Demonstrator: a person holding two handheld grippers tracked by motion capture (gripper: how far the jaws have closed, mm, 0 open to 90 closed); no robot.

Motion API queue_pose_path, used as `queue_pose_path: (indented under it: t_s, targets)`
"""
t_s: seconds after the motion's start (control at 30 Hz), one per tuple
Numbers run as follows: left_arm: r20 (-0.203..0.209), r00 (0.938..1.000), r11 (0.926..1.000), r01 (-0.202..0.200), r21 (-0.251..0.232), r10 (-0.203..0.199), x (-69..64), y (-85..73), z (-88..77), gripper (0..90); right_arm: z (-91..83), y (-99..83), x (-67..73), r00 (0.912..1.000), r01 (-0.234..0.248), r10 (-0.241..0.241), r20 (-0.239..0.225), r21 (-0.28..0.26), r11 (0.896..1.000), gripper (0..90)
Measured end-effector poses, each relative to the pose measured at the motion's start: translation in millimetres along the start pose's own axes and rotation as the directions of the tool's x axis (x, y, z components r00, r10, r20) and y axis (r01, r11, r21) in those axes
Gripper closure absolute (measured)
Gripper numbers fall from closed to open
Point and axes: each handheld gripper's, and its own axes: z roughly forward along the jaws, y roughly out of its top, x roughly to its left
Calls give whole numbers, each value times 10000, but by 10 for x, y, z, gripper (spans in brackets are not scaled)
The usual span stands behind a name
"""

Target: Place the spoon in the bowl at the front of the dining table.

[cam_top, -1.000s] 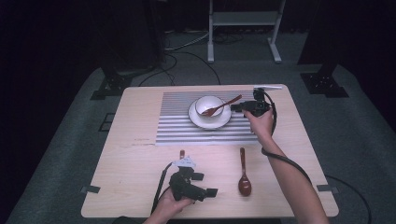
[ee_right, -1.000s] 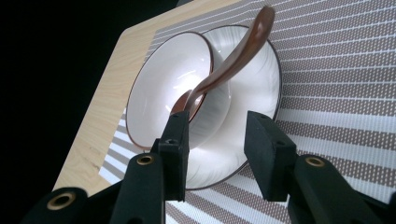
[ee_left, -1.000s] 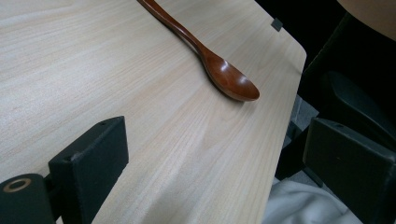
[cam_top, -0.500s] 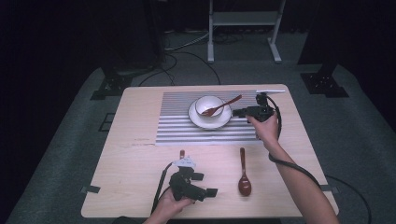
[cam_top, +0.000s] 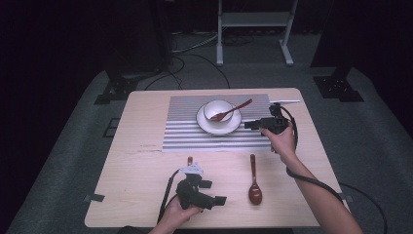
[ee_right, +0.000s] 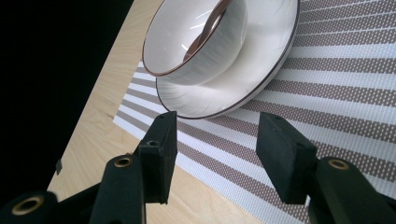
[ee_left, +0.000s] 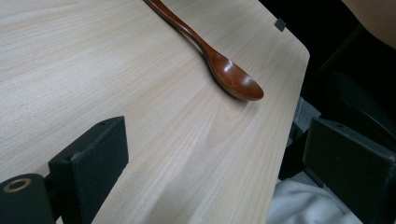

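A white bowl [cam_top: 216,109] stands on a white plate [cam_top: 205,126] on a striped placemat [cam_top: 185,136]. A wooden fork [cam_top: 234,109] leans in the bowl with its handle pointing back right. My right gripper [cam_top: 249,125] hovers just right of the plate, aimed at it. In the right gripper view its jaws [ee_right: 215,149] are open and have just been opening, with nothing between them, facing the plate [ee_right: 261,70] and bowl [ee_right: 196,42]. A wooden spoon [cam_top: 254,180] lies on the bare table. My left gripper [cam_top: 214,192] rests open near the front edge, the spoon [ee_left: 233,77] ahead of it.
The wooden table [cam_top: 146,161] has bare room left of the placemat and between the two grippers. Its front right corner [ee_left: 299,46] lies close beyond the spoon. A white metal stand [cam_top: 253,19] and dark equipment feet [cam_top: 114,90] are on the floor behind.
My right gripper has drawn back from the fork's handle, toward the near side and slightly right. The fork stays in the bowl. The left gripper has not moved.
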Motion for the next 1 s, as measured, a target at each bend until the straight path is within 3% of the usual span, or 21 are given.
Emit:
queue_pose_path:
  t_s: [0.43,1.0]
  targets:
    - [-18,10000,10000,3,55,-3,7,-2,2,56,-93,-136,-63,9995,-119,121,-305,60,9999,451]
    - [-65,10000,10000,55,24,-54,16,-4,-4,56,-167,-381,-92,9990,112,-96,-441,373,9992,423]
